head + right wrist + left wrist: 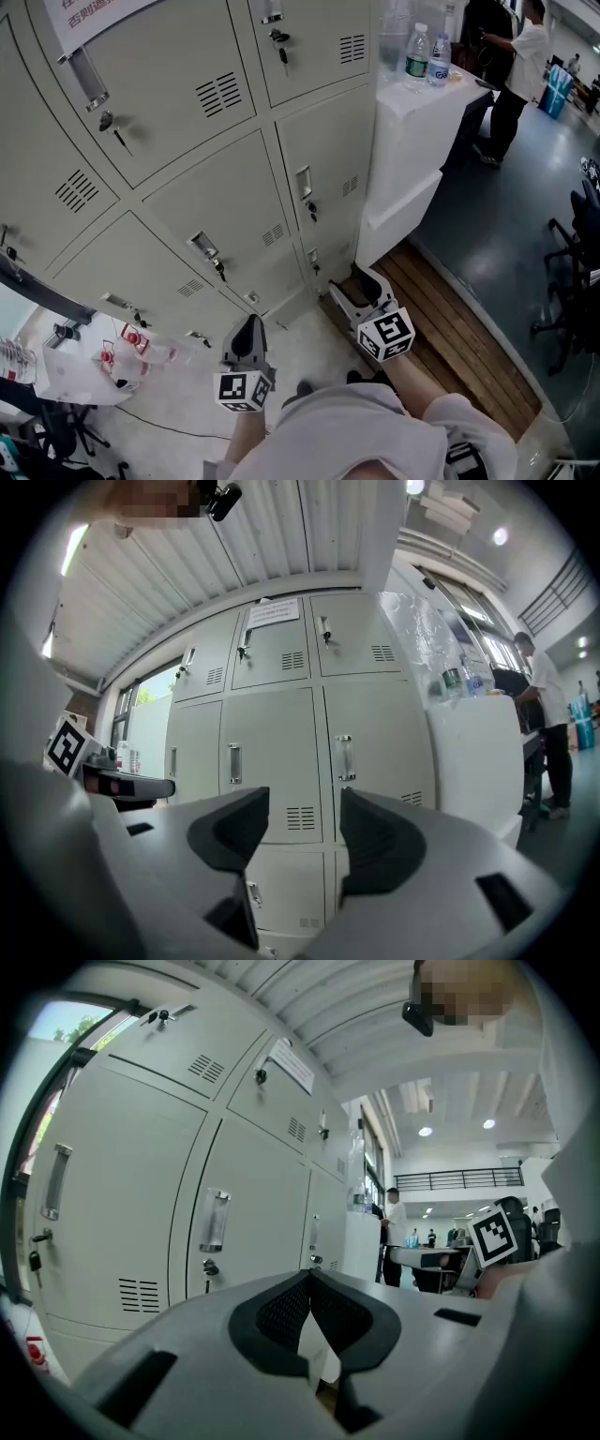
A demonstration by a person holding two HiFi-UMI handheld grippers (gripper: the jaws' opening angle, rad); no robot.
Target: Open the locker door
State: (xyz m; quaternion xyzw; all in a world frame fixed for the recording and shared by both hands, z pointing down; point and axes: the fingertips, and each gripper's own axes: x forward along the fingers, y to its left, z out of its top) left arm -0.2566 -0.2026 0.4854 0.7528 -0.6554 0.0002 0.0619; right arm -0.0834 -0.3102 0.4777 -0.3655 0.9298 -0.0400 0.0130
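Observation:
A bank of pale grey lockers (234,187) fills the left and middle of the head view, every door closed, each with a recessed handle and a key in its lock. One lower door shows its handle (202,246), and the door to its right another handle (304,183). My left gripper (249,325) hangs low in front of the bottom row, its jaws shut with nothing between them (309,1274). My right gripper (356,284) sits near the lockers' lower right corner, open and empty (303,803), a short way off and facing the door handles (345,757).
A white cabinet (412,141) stands right of the lockers with water bottles (417,52) on top. A person (516,66) stands at the back right. Wood decking (450,319) runs along the floor, office chairs (572,262) are at the right, and crushed bottles (122,356) lie at the lower left.

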